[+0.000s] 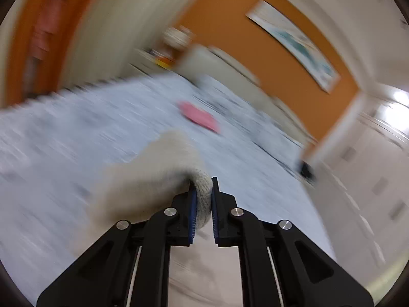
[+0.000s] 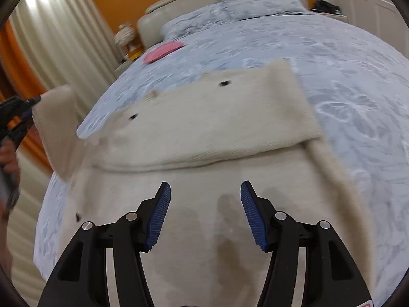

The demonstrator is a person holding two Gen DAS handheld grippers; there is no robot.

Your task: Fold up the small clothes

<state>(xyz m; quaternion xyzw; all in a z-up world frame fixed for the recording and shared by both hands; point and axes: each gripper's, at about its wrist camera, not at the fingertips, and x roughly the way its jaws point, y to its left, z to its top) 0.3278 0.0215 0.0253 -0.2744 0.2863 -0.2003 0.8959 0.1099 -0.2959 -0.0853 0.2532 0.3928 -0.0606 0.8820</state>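
Your left claw [image 1: 203,199] is clamped on the ribbed cuff of the cream knit cardigan [image 2: 212,133]; in the left wrist view the knit bulges up between the two blue pads and the rest of the sleeve [image 1: 153,168] trails away to the left, lifted clear of the bed [image 1: 64,140]. That view is heavily smeared, so little else in it can be read beyond the bedspread and a pink folded item [image 1: 199,116] lying farther up the bed. In the right wrist view your right claw [image 2: 205,215] stands apart with nothing between its blue pads [image 2: 159,215], hovering over the lower part of the cardigan. The garment lies spread across the blue-grey patterned bedspread [image 2: 345,76], with one sleeve [image 2: 255,107] folded flat across the chest so that its cuff end points to the right; a few small dark buttons [image 2: 224,84] show along the edge. At the far left of that view the other sleeve [image 2: 56,128] is held up off the bed by the left claw, next to your hand [image 2: 10,158]. The pink item [image 2: 162,50] sits well apart from the cardigan, near the pillows [image 2: 255,2] and the cream headboard [image 2: 179,2].
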